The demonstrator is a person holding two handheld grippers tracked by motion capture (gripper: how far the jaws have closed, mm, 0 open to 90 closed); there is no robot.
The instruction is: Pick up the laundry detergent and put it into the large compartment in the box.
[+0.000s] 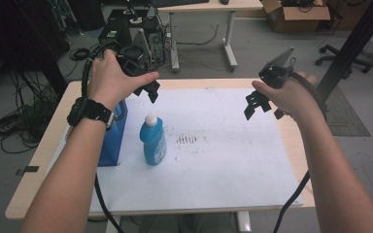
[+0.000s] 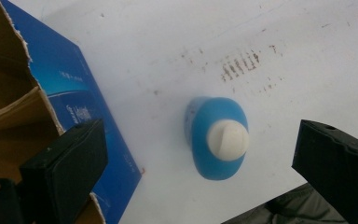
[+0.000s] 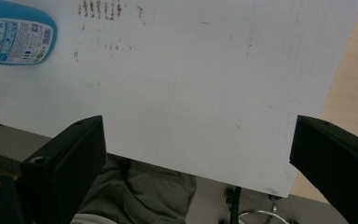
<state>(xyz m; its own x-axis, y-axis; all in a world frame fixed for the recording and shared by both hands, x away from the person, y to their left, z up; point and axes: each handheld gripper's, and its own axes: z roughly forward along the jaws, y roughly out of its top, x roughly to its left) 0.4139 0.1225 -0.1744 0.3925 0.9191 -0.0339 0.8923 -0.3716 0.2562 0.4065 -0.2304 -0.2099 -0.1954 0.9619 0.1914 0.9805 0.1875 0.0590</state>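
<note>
Below the left gripper (image 1: pixel 145 90), whose jaws are spread wide and empty, the blue plastic bottle with white cap (image 1: pixel 153 138) stands upright. The right gripper (image 1: pixel 262 104), also wide and empty, hangs well apart from it.

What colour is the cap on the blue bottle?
White; the cap on the blue bottle shows best in the left gripper view.
</note>
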